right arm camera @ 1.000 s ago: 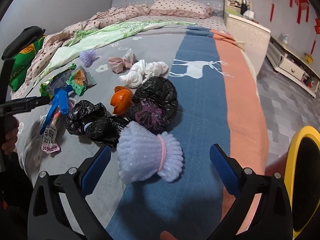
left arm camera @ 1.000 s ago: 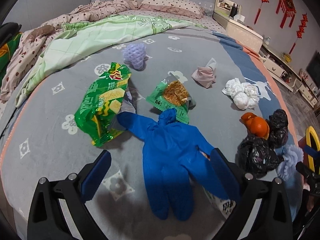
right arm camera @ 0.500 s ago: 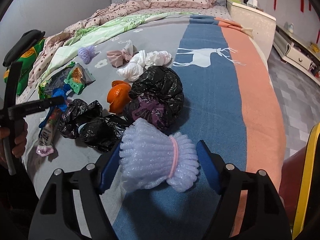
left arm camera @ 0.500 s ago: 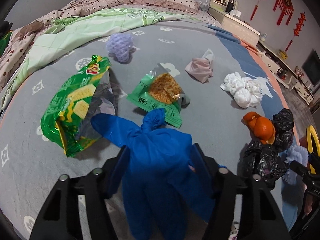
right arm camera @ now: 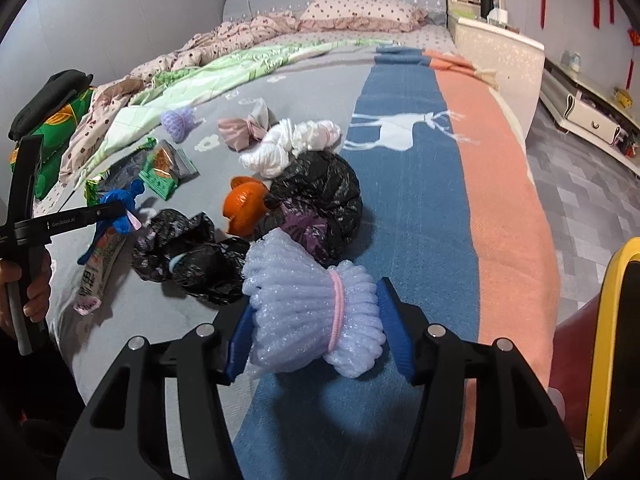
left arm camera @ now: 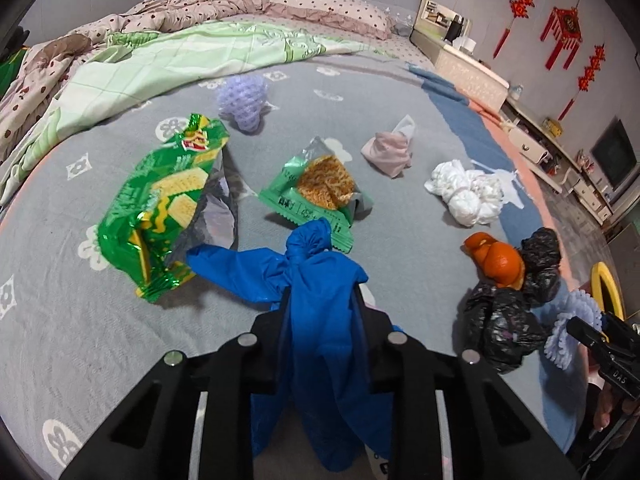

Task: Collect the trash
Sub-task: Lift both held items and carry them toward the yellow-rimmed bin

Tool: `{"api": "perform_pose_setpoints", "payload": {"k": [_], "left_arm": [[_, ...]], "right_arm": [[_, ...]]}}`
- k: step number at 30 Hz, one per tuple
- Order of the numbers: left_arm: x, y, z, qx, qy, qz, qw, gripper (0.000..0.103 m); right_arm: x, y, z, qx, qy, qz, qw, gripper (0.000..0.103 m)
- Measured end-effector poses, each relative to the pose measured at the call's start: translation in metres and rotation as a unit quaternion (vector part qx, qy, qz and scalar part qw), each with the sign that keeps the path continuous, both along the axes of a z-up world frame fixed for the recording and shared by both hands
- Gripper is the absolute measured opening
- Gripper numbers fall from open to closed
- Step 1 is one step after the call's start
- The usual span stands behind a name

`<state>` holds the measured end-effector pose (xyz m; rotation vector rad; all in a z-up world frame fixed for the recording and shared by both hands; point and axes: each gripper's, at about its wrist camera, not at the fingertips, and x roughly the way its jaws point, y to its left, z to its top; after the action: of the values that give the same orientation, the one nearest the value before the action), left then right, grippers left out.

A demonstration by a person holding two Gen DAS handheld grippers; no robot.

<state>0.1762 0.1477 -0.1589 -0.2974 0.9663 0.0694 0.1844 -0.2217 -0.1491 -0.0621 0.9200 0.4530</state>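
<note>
My left gripper (left arm camera: 320, 312) is shut on a blue rubber glove (left arm camera: 320, 280), lifted a little off the grey bedspread; the glove also shows in the right wrist view (right arm camera: 120, 216). My right gripper (right arm camera: 316, 328) is shut on a lilac foam fruit net (right arm camera: 308, 312) tied with a pink band. More trash lies on the bed: a green cracker bag (left arm camera: 160, 204), a green snack wrapper (left arm camera: 320, 192), a second lilac net (left arm camera: 242, 100), a pink wad (left arm camera: 390, 152), a white wad (left arm camera: 468, 192), orange peel (left arm camera: 496, 256) and black bags (left arm camera: 504, 328).
A yellow-rimmed bin (right arm camera: 612, 344) stands on the floor at the bed's right side. A rumpled green quilt (left arm camera: 180, 56) and pillow (left arm camera: 328, 4) lie at the head. A printed wrapper (right arm camera: 96, 276) lies under the glove.
Both grippers closed from wide open: the left on the blue glove, lifting it, and the right on the lilac foam net.
</note>
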Motion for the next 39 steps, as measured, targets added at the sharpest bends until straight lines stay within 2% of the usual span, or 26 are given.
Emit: {"api": "perform_pose_setpoints", "payload": {"k": [6, 9, 17, 22, 29, 32, 39], "left_arm": [[-0.021, 0.0, 0.029, -0.004, -0.038, -0.008, 0.9992, 0.022], [-0.029, -0.003, 0.04, 0.011, -0.048, -0.012, 0.9987, 0.022], [-0.048, -0.012, 0.049, 0.007, -0.053, -0.032, 0.998, 0.022], [-0.055, -0.015, 0.052, -0.013, -0.059, -0.044, 0.9972, 0.024], [-0.063, -0.016, 0.058, -0.03, -0.075, -0.047, 0.9957, 0.024], [-0.065, -0.018, 0.062, -0.018, -0.077, -0.043, 0.9959, 0.024], [-0.071, -0.02, 0.075, -0.034, -0.085, -0.055, 0.9942, 0.025]], "right_arm": [[-0.018, -0.005, 0.019, 0.014, -0.021, 0.005, 1.0, 0.055], [-0.027, -0.006, 0.026, 0.02, -0.025, 0.008, 0.999, 0.055], [-0.044, -0.014, 0.03, 0.032, -0.018, 0.001, 0.999, 0.055], [-0.055, -0.018, 0.035, 0.034, -0.024, -0.003, 0.999, 0.055], [-0.063, -0.02, 0.041, 0.038, -0.033, 0.0, 0.999, 0.055], [-0.067, -0.02, 0.042, 0.038, -0.037, 0.002, 0.999, 0.055], [-0.071, -0.022, 0.046, 0.044, -0.042, 0.005, 0.998, 0.055]]}}
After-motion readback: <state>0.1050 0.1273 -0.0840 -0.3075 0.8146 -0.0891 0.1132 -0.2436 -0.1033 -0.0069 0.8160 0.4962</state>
